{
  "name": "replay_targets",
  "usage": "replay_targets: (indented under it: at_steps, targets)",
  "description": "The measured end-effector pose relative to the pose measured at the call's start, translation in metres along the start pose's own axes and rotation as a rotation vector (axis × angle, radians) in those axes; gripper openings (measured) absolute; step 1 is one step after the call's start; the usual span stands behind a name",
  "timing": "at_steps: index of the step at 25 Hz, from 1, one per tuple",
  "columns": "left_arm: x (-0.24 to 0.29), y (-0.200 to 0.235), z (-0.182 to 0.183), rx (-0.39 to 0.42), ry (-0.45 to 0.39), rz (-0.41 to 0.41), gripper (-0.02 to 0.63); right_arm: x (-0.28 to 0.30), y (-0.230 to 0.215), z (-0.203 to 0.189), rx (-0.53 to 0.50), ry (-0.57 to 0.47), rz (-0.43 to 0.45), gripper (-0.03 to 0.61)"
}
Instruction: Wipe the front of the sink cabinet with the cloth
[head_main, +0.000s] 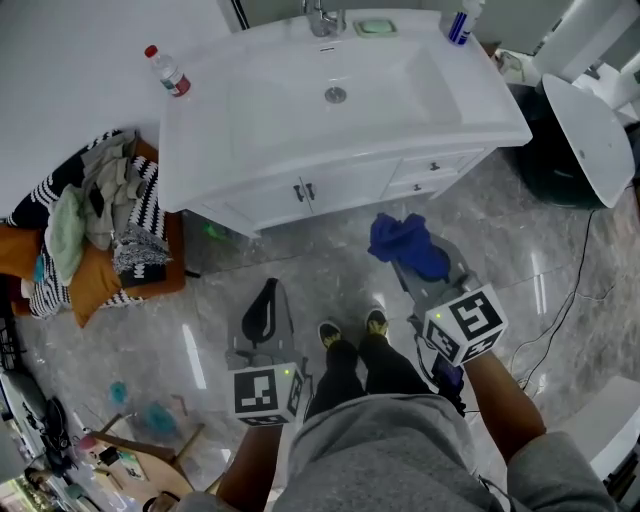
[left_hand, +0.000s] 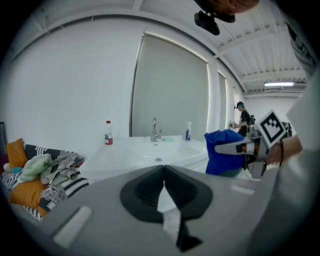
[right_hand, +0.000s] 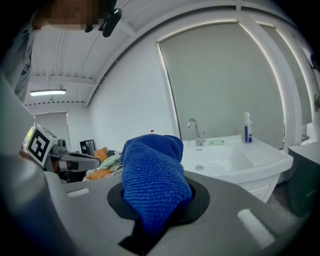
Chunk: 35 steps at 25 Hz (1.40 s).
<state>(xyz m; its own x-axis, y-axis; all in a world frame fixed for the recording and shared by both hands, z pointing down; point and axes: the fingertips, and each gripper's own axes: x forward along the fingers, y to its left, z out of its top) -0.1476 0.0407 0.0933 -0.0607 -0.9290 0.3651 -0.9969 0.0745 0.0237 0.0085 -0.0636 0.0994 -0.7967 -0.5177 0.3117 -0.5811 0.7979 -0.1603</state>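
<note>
Standing back from the sink cabinet (head_main: 350, 183), I am looking down at it with both arms held low, and no wiping is under way yet. On my far left a heap of clothes (head_main: 100, 205) is lying on the floor (head_main: 300, 262), well apart from the work. A bottle (head_main: 167, 72) with a red cap is standing on the left corner of the sink top (head_main: 250, 115). My left hand-held gripper (head_main: 265, 300) is hovering above the floor with its jaws pressed together on nothing. I am judging that it has no part in the wipe beyond hanging clear.

Ahead, the cabinet's white front is showing two doors (head_main: 270, 195) with handles (head_main: 303, 190) meeting at the middle, and two small drawers (head_main: 432, 166) to the right of them. My right hand-held gripper (head_main: 425, 268) is pinching the blue cloth (head_main: 405, 243). The cloth is bunching above the jaws in a thick wad, near the cabinet's right side but not touching it.

To do this step well, I am planning to lower myself, since the front is sitting tucked under the overhanging sink top. I would lay the wad flat on the paint so that cloth, not jaw tips, is meeting it. Then I would sweep in overlapping passes, easing round the handles and drawer knobs so the cloth is not snagging and pulling free.
</note>
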Motion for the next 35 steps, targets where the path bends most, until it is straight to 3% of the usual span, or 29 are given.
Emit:
replay_targets:
  at_steps: [7, 13, 20, 25, 28, 31, 35]
  targets:
    - [0.051, 0.010, -0.037, 0.011, 0.044, 0.025, 0.011, 0.029, -0.055, -0.043, 0.178, 0.028, -0.034, 0.061]
    - [0.093, 0.024, -0.070, 0.015, 0.045, 0.047, 0.011, 0.061, -0.101, -0.089, 0.221, 0.057, -0.110, 0.061]
    - [0.147, 0.050, -0.134, 0.029, 0.039, 0.079, 0.011, 0.108, -0.167, -0.164, 0.193, 0.052, -0.206, 0.067]
    - [0.191, 0.068, -0.191, 0.063, 0.010, 0.084, 0.011, 0.149, -0.205, -0.206, 0.118, 0.042, -0.270, 0.067]
    - [0.219, 0.081, -0.226, 0.049, -0.026, 0.094, 0.011, 0.171, -0.221, -0.226, 0.110, 0.001, -0.300, 0.068]
    - [0.249, 0.100, -0.266, 0.045, -0.040, 0.153, 0.011, 0.192, -0.239, -0.247, 0.059, -0.029, -0.357, 0.069]
    - [0.281, 0.124, -0.319, 0.053, -0.090, 0.200, 0.011, 0.208, -0.256, -0.265, 0.010, -0.133, -0.437, 0.069]
